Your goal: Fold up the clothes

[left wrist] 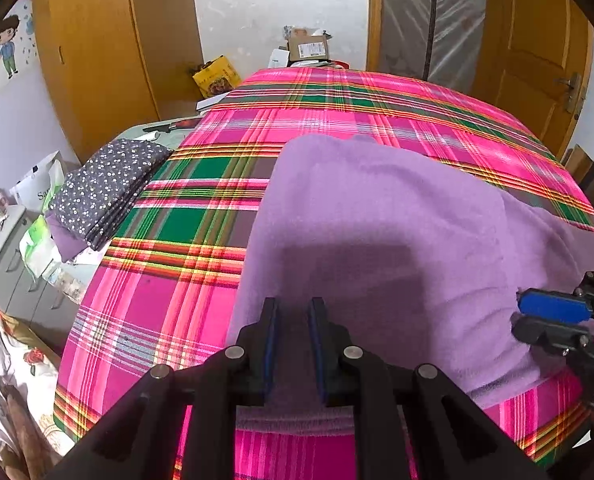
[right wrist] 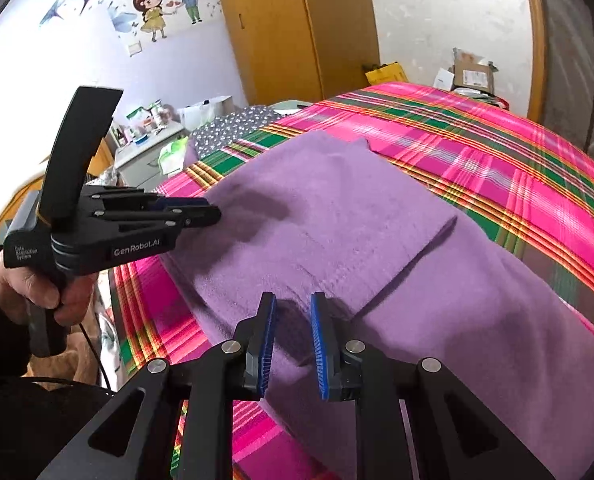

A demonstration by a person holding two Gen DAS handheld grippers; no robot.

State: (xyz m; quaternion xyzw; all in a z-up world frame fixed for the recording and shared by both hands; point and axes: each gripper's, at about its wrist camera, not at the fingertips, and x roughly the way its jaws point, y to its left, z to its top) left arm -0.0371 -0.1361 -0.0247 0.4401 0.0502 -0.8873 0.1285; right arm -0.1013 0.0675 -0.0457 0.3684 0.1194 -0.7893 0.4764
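Here the purple fleece garment point(left wrist: 377, 240) lies spread on the plaid-covered bed point(left wrist: 169, 312), one layer already doubled over another, its near hem at the bed's edge. It looks soft, light and limp, likely to sag and drag, so the hem or corners seem the best hold. The left hand-held gripper point(left wrist: 294, 344) hovers over the near hem, its jaws a narrow gap apart, gripping nothing. The right hand-held gripper point(right wrist: 293, 344) hangs just above the cloth, also narrowly parted and empty.
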